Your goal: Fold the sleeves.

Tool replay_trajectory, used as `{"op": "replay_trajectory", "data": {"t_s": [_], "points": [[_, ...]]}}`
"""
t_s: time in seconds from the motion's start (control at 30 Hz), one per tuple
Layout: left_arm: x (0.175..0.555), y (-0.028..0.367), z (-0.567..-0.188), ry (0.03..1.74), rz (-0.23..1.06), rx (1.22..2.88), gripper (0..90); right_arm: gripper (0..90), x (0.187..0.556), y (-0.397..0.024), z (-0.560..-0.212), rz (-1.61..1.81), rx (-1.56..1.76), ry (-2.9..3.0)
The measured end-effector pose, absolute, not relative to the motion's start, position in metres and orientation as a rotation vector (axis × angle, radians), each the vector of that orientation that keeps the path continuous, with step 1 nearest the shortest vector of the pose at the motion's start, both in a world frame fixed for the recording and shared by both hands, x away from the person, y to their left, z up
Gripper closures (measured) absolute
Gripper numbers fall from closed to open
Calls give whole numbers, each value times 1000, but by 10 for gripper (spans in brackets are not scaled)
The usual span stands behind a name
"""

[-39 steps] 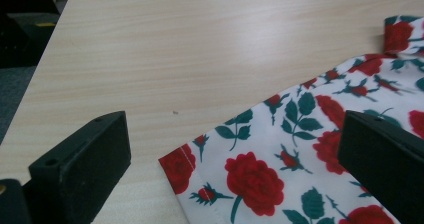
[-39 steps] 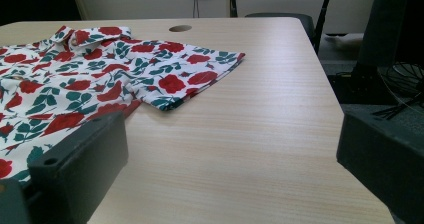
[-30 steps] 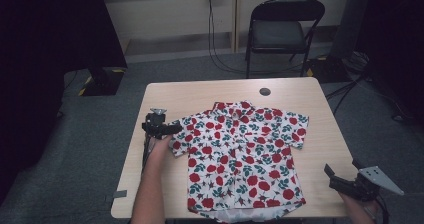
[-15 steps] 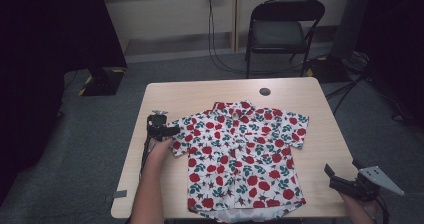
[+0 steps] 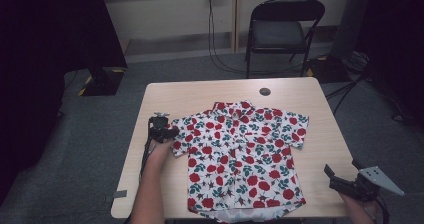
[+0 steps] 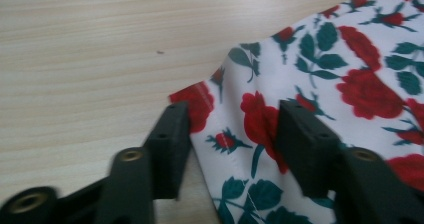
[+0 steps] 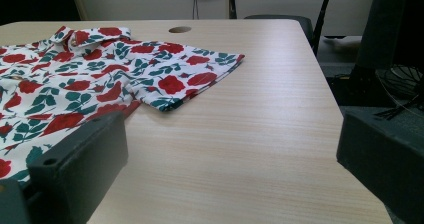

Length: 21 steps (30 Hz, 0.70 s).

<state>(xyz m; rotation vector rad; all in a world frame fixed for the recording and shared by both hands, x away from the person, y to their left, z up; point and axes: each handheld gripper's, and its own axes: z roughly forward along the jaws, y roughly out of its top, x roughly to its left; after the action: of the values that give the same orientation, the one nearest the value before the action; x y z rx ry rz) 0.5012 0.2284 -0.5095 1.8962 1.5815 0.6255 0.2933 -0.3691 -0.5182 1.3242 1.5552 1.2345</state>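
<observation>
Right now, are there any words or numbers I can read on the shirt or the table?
None: the shirt bears just red roses and green leaves, no letters.
None: the table is bare wood with a round hole, no label or number.

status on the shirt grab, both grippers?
Left gripper closing, fingers astride the shirt's sleeve corner, not pinched. Right gripper open, off the shirt. Nothing in the way.

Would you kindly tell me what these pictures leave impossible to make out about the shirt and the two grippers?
- Left gripper view: whether its just-closing jaws already pinch the shirt sleeve edge between them; the pads hide the contact.
- High view: the shirt's hem, cut off by the bottom edge.
- High view: the right gripper jaws, too small; its own view shows them wide apart.
</observation>
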Motion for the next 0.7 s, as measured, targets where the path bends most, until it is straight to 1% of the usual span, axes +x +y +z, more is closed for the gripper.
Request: {"op": "replay_trajectory", "data": {"t_s": [0.13, 0.17, 0.2, 0.23, 0.3, 0.43, 0.5, 0.7], "points": [[501, 222, -507, 1585, 613, 1908, 672, 0, 293, -369, -518, 1238, 1325, 1557], [500, 220, -507, 1580, 618, 1916, 738, 0, 293, -370, -518, 1239, 1325, 1557], [500, 218, -507, 1573, 630, 1924, 738, 0, 293, -370, -518, 1239, 1325, 1557], [500, 215, -507, 1564, 647, 1932, 780, 0, 293, -370, -518, 1239, 1325, 1558], [499, 211, -508, 1565, 667, 1932, 831, 0, 293, -369, -518, 1239, 1325, 1560], [499, 207, -507, 1571, 675, 1919, 867, 0, 293, -370, -518, 1242, 1325, 1560], [498, 204, -505, 1555, 687, 1935, 872, 0, 293, -370, -518, 1247, 1327, 1556], [496, 200, -497, 1553, 687, 1918, 872, 0, 293, -370, -518, 1249, 1323, 1560]]}}
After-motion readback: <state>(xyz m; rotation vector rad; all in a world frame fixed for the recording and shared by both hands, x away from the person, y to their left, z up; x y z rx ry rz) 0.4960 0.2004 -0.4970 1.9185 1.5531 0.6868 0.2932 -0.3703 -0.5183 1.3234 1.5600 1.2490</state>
